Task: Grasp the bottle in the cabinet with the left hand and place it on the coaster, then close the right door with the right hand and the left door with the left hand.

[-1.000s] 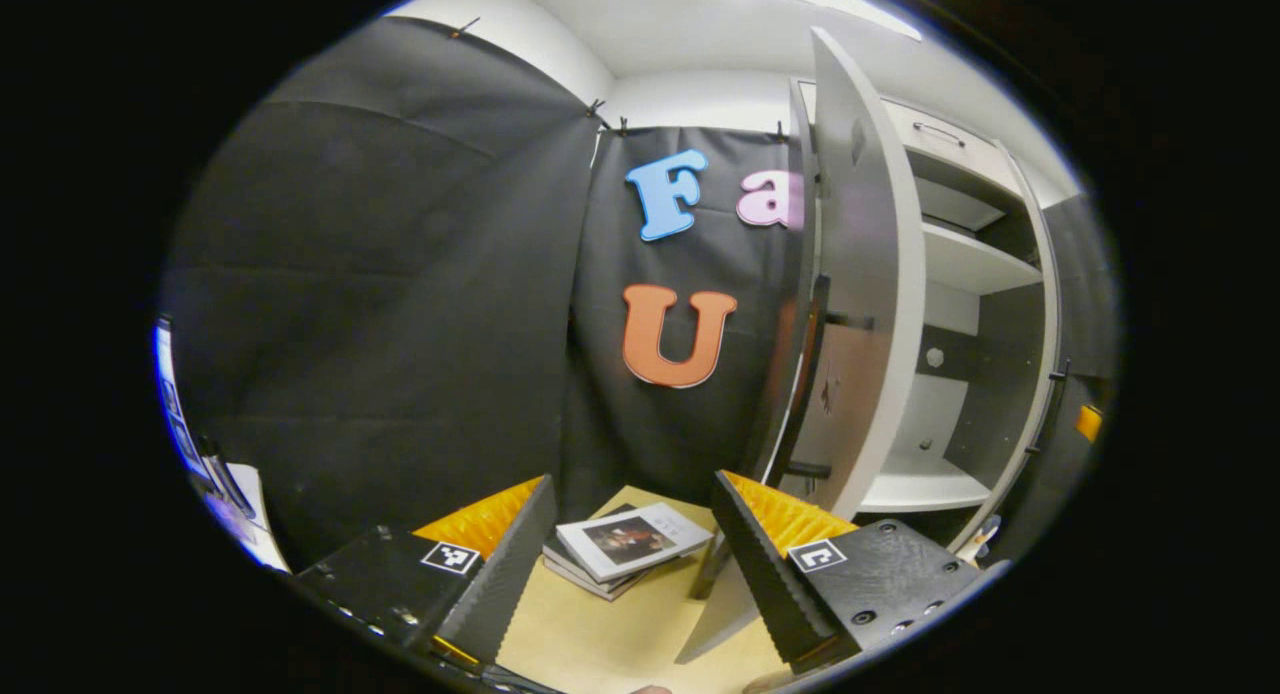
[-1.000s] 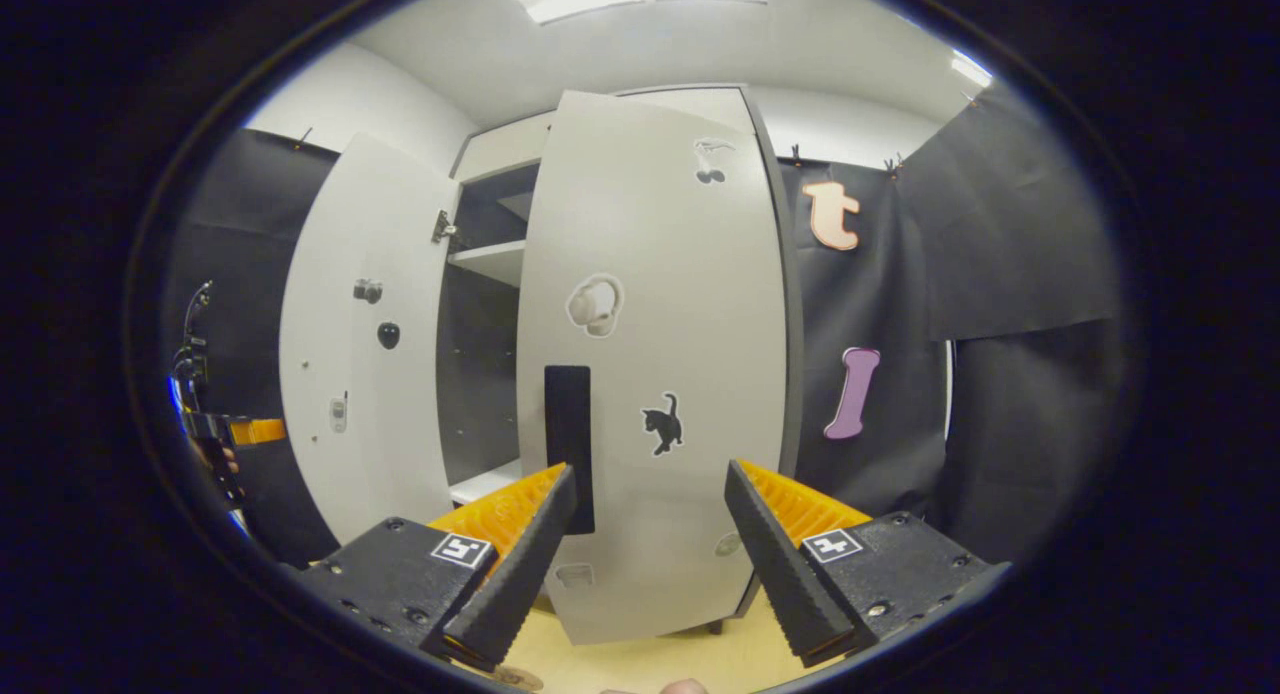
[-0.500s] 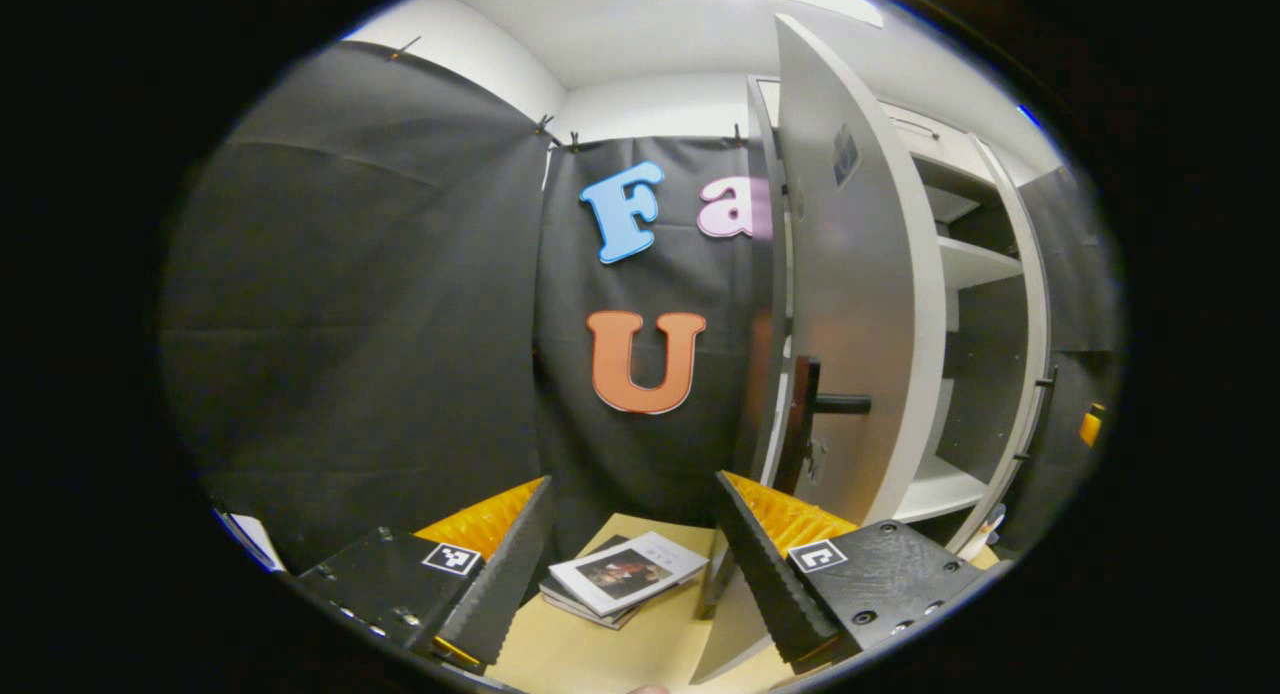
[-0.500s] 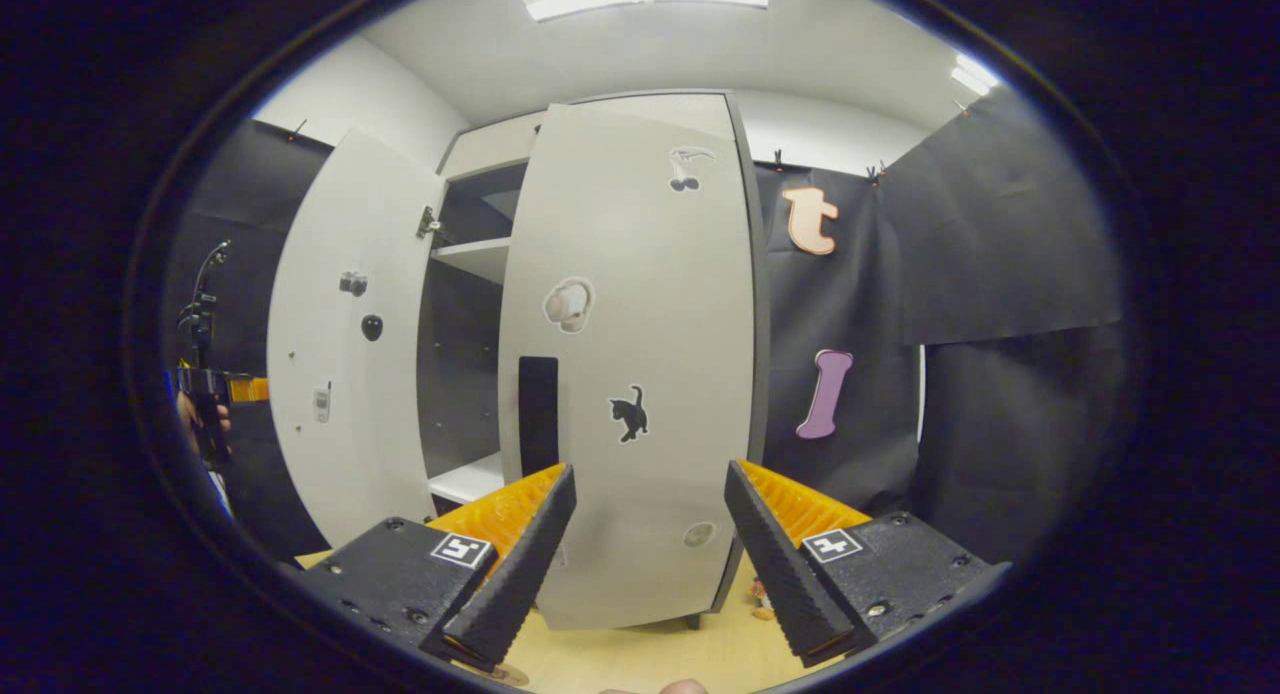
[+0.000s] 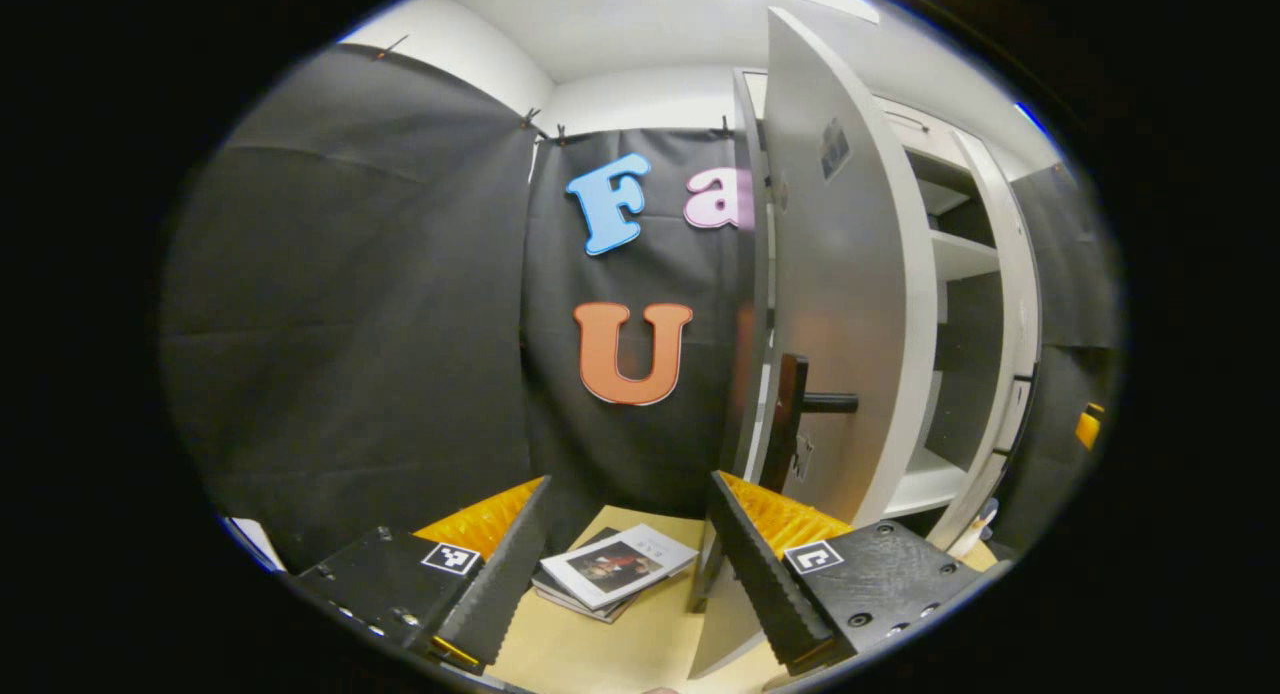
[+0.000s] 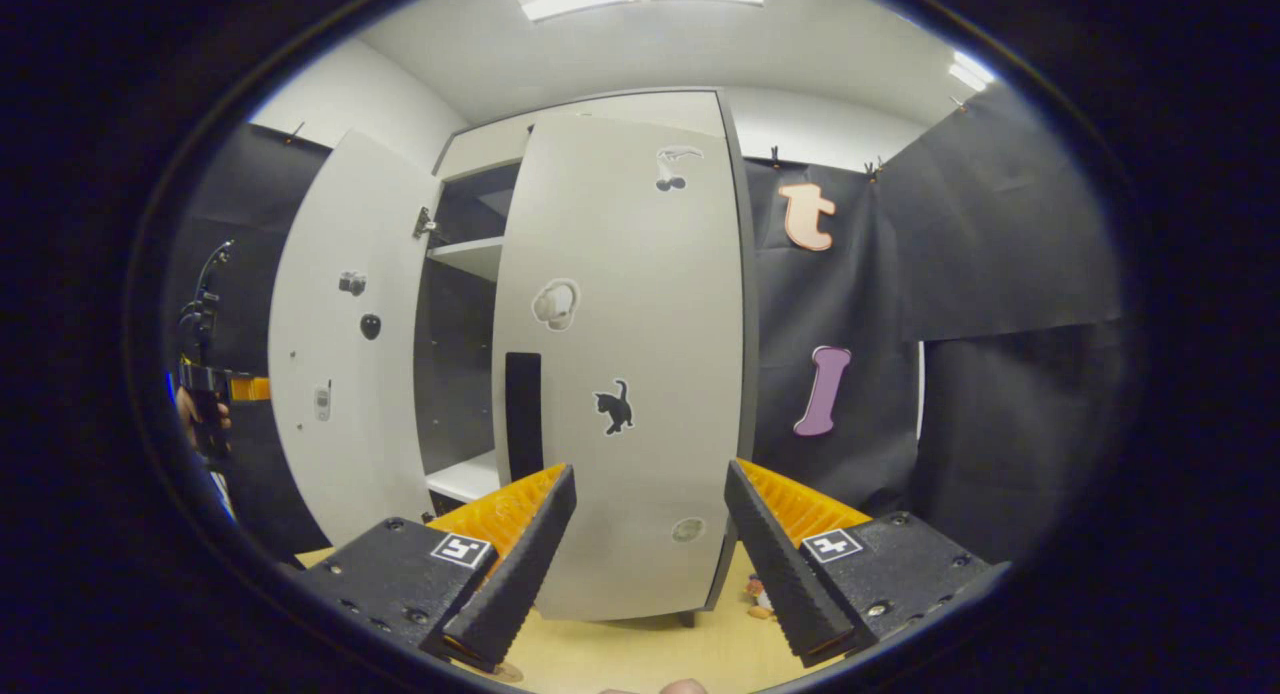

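1. Closing the cabinet doors looks like the step in hand. In the right gripper view the right door (image 6: 625, 354) fills the centre of the frame, nearly shut, with the right gripper (image 6: 648, 534) at the bottom centre, jaws apart and holding nothing.
2. In the same view the left door (image 6: 335, 344) stands swung open at the left of the frame, with a dark gap of shelves between the two doors.
3. In the left gripper view the left gripper (image 5: 625, 544) sits at the bottom centre, jaws apart and empty, near the left door's edge and its dark handle (image 5: 800, 414) at centre right.
4. To finish well, I judge each door wants a flat, steady push near its free edge until it meets the frame.
5. Counted: two doors, two grippers, one small stack of books (image 5: 610, 569) on the yellowish floor at the lower centre.
6. I cannot see the bottle or the coaster, so I cannot tell where they are.
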